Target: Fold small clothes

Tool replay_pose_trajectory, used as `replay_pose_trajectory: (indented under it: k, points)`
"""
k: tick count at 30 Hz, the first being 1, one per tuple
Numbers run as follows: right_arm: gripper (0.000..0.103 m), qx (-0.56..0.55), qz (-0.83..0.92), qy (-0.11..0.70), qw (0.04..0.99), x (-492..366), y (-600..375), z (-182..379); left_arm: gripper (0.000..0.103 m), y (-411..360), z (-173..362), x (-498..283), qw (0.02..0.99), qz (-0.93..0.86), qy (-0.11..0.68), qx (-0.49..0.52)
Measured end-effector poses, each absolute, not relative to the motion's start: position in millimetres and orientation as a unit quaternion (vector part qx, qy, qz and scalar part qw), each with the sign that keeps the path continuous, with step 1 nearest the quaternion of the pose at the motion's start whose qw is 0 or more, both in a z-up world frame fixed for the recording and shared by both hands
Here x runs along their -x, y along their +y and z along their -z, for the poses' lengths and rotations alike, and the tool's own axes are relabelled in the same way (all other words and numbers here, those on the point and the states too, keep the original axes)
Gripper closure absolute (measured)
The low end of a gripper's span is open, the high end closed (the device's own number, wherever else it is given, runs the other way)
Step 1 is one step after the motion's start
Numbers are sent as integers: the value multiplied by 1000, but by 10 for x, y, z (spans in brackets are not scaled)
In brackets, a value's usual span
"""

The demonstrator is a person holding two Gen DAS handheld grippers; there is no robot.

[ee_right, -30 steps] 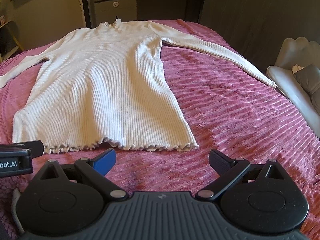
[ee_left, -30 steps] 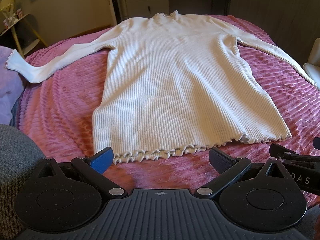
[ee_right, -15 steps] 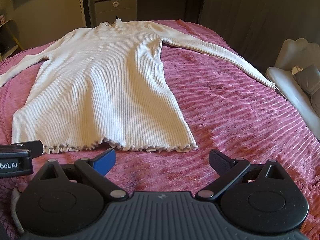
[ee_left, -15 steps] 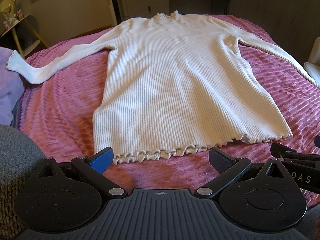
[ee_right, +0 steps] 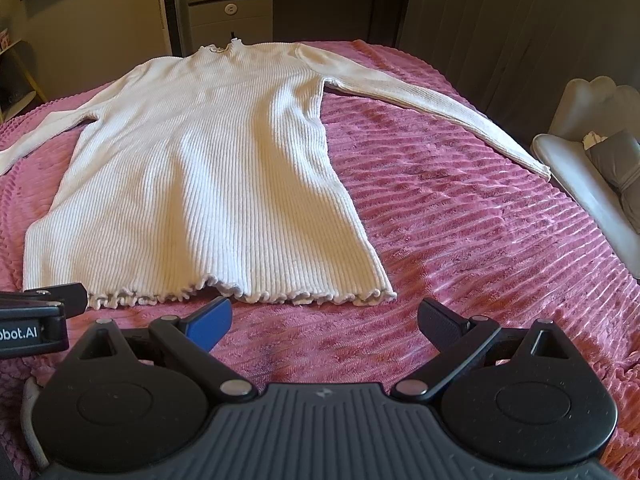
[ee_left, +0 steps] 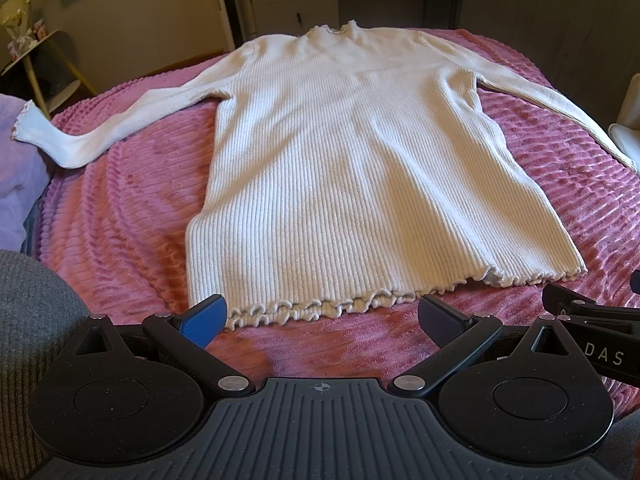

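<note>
A cream ribbed long-sleeved top (ee_left: pixel 360 168) (ee_right: pixel 208 168) lies flat on a pink ribbed bedspread (ee_left: pixel 120 216) (ee_right: pixel 460 220), collar far, frilled hem near, both sleeves spread out sideways. My left gripper (ee_left: pixel 320 316) hovers open just short of the hem's left half, nothing between its fingers. My right gripper (ee_right: pixel 324 316) is open as well, just short of the hem's right corner (ee_right: pixel 380 294), holding nothing. Each gripper shows at the edge of the other's view.
A grey cabinet (ee_left: pixel 296 4) stands beyond the bed's far end. A lilac pillow (ee_left: pixel 16 168) lies at the left, with a small side table (ee_left: pixel 36 56) behind it. A pale chair with a grey cushion (ee_right: pixel 600 168) sits right of the bed.
Both grippers have barely shifted; the view of the top has crept slightly, and both stay open.
</note>
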State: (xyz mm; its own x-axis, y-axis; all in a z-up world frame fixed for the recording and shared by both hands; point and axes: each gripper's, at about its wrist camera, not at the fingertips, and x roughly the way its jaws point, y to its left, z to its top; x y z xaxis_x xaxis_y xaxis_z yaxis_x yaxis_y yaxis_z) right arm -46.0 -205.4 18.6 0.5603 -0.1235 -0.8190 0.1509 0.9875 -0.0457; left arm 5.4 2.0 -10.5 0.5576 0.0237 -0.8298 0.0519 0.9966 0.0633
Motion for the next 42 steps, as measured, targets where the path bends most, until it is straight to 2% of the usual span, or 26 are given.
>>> replay_pose_trajectory:
  k: [14, 19, 29, 33, 35, 37, 38, 40, 42]
  points:
    - [4, -22, 77, 458, 885, 452, -2070, -188, 0, 23, 119, -67, 882, 5, 470, -44]
    - [4, -59, 64, 438, 895, 477, -2133, -183, 0, 25, 129, -71, 883, 4, 468, -47]
    - [4, -245, 40, 427, 870, 297, -2676, 22, 0, -27, 105, -238, 889, -6, 453, -62]
    - [5, -332, 68, 383, 859, 125, -3198, 91, 0, -18, 68, -457, 895, -17, 443, -55]
    - [11, -351, 96, 359, 860, 5, -3473, 98, 0, -13, 64, -607, 898, -24, 436, -52]
    - [31, -354, 125, 343, 861, -137, -3719, 119, 0, -11, 80, -759, 902, -33, 428, -48]
    - [35, -356, 133, 338, 861, -213, -3822, 147, 0, -5, 95, -846, 904, -38, 423, -45]
    - [57, -369, 148, 331, 856, -383, -4072, 240, 0, 23, 146, -1027, 909, -48, 413, -38]
    - [72, -376, 175, 330, 848, -570, -4328, 356, 0, 73, 227, -1202, 912, -62, 405, -31]
